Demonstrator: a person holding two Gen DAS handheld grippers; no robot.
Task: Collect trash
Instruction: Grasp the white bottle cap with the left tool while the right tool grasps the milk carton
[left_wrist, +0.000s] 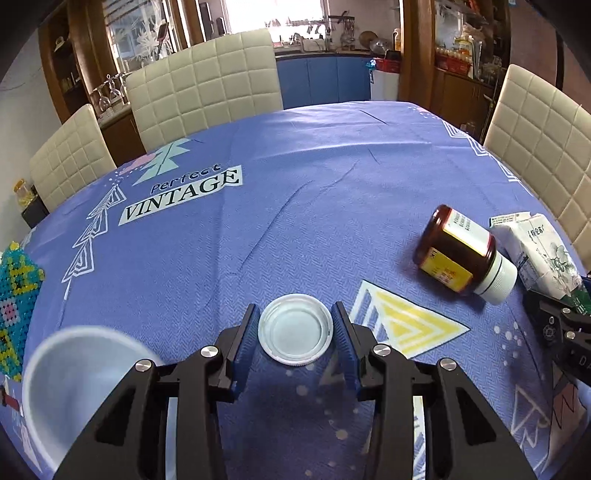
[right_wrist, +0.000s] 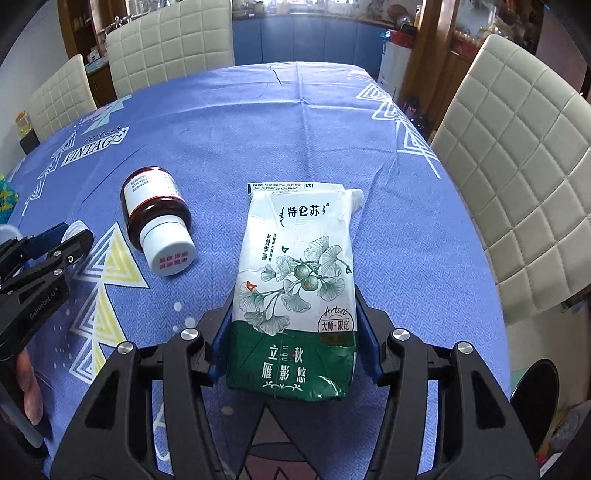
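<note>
White lid (left_wrist: 295, 329) lying rim-up on the blue tablecloth (left_wrist: 314, 177), near edge, framed by the left gripper (left_wrist: 295, 334), spread just wider than the rim, not yet pinching — seemingly lined up for a sideways squeeze. Flattened milk carton (right_wrist: 295, 295) lying flat to the right, between the right gripper (right_wrist: 293, 345) fingers; jaws alongside its edges, contact impossible to confirm. Between them, brown jar (right_wrist: 157, 218) tipped on its side, well clear. White bowl (left_wrist: 74, 391) near left, close beside the left finger. Cream chairs (left_wrist: 203, 81) far.
</note>
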